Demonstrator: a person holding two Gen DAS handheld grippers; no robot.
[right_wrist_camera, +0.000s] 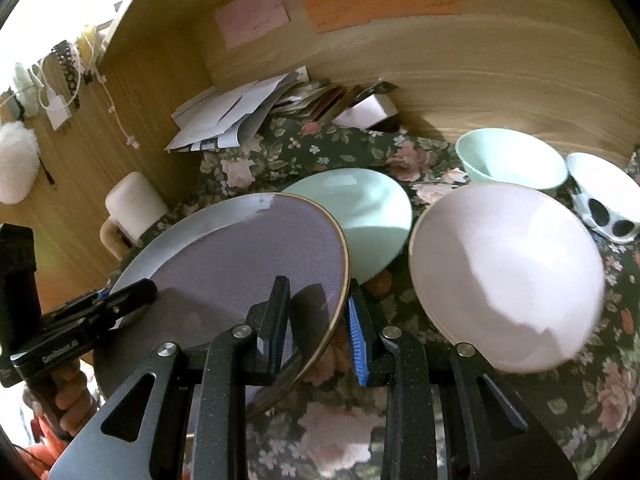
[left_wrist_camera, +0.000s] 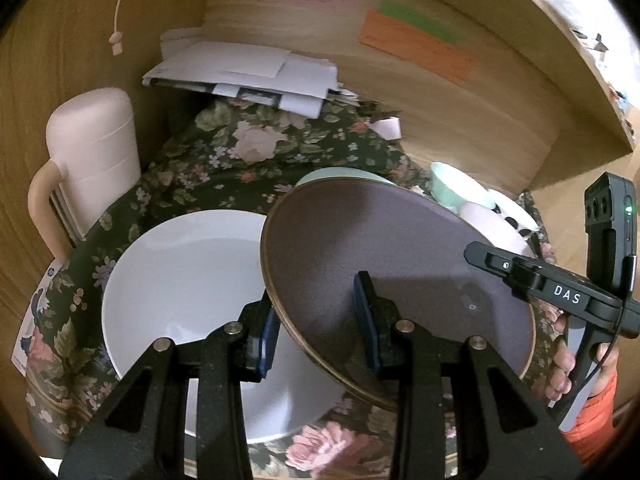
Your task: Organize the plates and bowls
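Observation:
A grey-purple plate with a brown rim (left_wrist_camera: 400, 256) (right_wrist_camera: 240, 256) hangs tilted above the floral cloth, held from both sides. My left gripper (left_wrist_camera: 316, 328) is shut on its left rim and shows in the right wrist view (right_wrist_camera: 132, 294). My right gripper (right_wrist_camera: 320, 330) is shut on the opposite rim and shows in the left wrist view (left_wrist_camera: 492, 260). A white plate (left_wrist_camera: 180, 280) lies flat under the held plate's left edge. A mint plate (right_wrist_camera: 360, 212) lies behind it, with a pale pink plate (right_wrist_camera: 504, 272) to the right.
A mint bowl (right_wrist_camera: 508, 164) and a white bowl with black spots (right_wrist_camera: 604, 196) stand at the back right. A pink lidded jug (left_wrist_camera: 92, 168) stands at the left by the wooden side wall. A pile of papers (left_wrist_camera: 248, 76) lies against the back panel. Floral cloth (left_wrist_camera: 248, 152) covers the surface.

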